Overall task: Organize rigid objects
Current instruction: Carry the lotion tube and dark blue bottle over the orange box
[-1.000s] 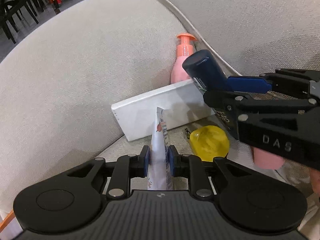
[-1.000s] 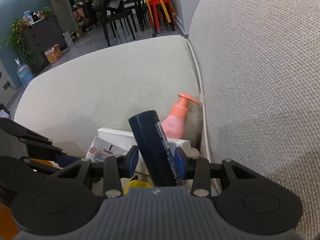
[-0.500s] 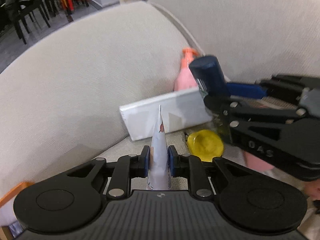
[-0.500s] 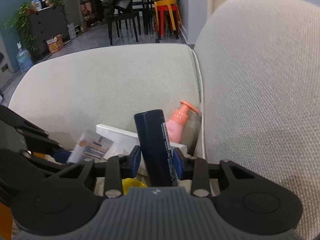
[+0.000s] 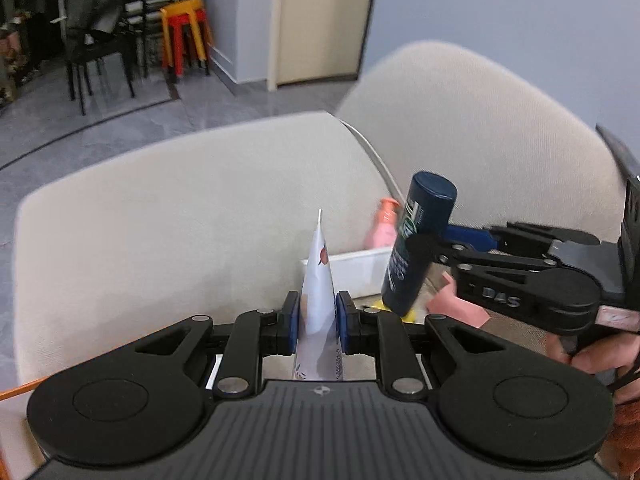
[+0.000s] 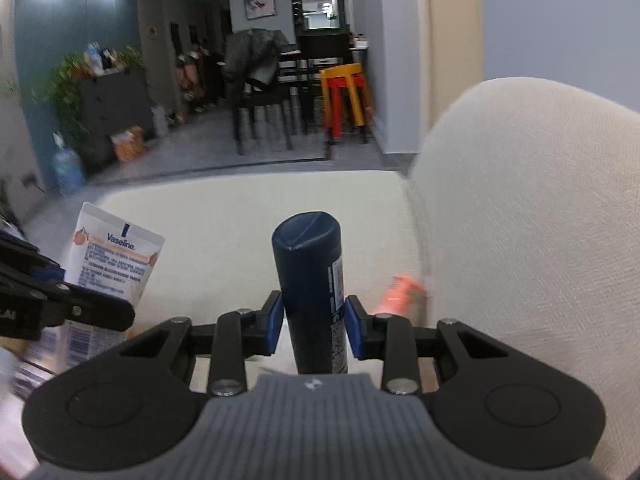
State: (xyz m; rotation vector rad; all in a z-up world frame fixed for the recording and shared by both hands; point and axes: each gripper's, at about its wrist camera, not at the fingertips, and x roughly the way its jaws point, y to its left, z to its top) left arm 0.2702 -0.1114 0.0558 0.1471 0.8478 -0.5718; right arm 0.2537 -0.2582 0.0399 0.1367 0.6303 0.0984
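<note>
My left gripper [image 5: 318, 320] is shut on a white Vaseline tube [image 5: 319, 280], held upright with its crimped end up; the tube also shows at the left of the right wrist view [image 6: 112, 264]. My right gripper [image 6: 314, 324] is shut on a dark blue bottle [image 6: 310, 288], cap up; in the left wrist view the bottle [image 5: 420, 248] hangs to the right of the tube. Both are lifted above the sofa seat. A pink pump bottle [image 5: 382, 228] and a white box [image 5: 352, 270] stay in the sofa corner, with a yellow object [image 5: 408, 314] partly hidden below the bottle.
The beige sofa backrest [image 5: 180, 220] and side cushion [image 5: 480, 140] enclose the corner. Beyond it are a grey floor, black chairs [image 5: 100, 52] and stacked red and yellow stools [image 5: 184, 36]. A hand [image 5: 592, 356] holds the right gripper's handle.
Both grippers have risen and pulled back from the sofa corner, carrying the tube and the dark blue bottle. The room beyond the sofa has come into view.
</note>
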